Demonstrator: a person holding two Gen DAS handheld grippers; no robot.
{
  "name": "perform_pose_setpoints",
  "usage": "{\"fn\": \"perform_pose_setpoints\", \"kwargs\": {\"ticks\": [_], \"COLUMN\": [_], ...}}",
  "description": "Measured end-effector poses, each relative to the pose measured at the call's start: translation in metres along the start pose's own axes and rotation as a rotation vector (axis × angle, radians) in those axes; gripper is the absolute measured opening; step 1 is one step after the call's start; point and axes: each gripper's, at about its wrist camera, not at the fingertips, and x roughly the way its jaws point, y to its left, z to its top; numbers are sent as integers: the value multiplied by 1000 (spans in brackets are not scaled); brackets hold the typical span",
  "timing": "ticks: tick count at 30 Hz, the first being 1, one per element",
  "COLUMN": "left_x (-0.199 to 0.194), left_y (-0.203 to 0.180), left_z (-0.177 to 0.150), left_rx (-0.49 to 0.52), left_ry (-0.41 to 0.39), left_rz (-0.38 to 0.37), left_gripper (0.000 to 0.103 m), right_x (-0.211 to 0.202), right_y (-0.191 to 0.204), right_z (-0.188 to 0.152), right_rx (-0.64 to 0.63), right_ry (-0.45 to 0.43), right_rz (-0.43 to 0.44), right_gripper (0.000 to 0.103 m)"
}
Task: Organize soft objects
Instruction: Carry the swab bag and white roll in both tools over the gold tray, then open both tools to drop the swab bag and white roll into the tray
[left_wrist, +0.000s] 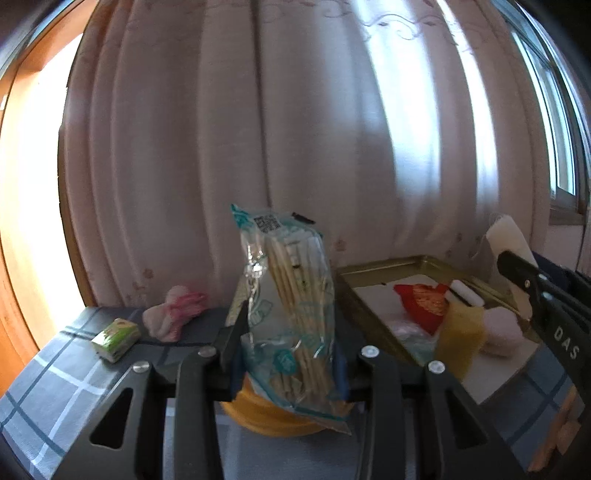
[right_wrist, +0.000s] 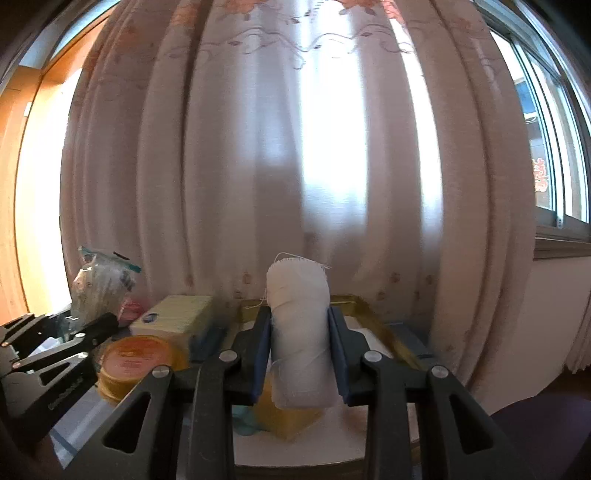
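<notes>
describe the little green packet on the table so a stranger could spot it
Start at the blue-grey checked tablecloth in the left wrist view and go to its far left corner by the curtain. The green packet lies just left of a pink-and-white cloth bundle; it alone is boxy, green and white.

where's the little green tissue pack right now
In the left wrist view, the green tissue pack lies at far left on the checked tablecloth, just in front of the pink-and-white soft toy.

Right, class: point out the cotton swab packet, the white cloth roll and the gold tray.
cotton swab packet (left_wrist: 291, 295), left wrist view, its middle.
white cloth roll (right_wrist: 299, 325), right wrist view, its middle.
gold tray (left_wrist: 384, 267), left wrist view, far rim.
</notes>
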Motion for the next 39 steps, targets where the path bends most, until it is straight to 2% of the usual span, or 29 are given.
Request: {"fn": "perform_pose_setpoints", "kwargs": {"ticks": [18, 26, 31, 35, 39], "left_x": [23, 44, 56, 64, 74], "left_y": [-82, -103, -112, -113, -111], "left_z": [12, 17, 18, 19, 19], "left_rx": [96, 80, 75, 64, 46], "left_ry": [16, 80, 126, 158, 198], "left_rz": [-146, -210, -227, -239, -246], "left_gripper": [36, 36, 36, 36, 36], "right_x": [26, 42, 56, 63, 77], "right_y": [-64, -73, -69, -67, -67], "right_z": [1, 0, 3, 3, 2], "right_rx": [-12, 5, -25, -30, -23], "right_ry": [48, 85, 107, 122, 174], "right_rz": [-140, -135, -119, -92, -42], "right_gripper": [33, 33, 33, 33, 33]}}
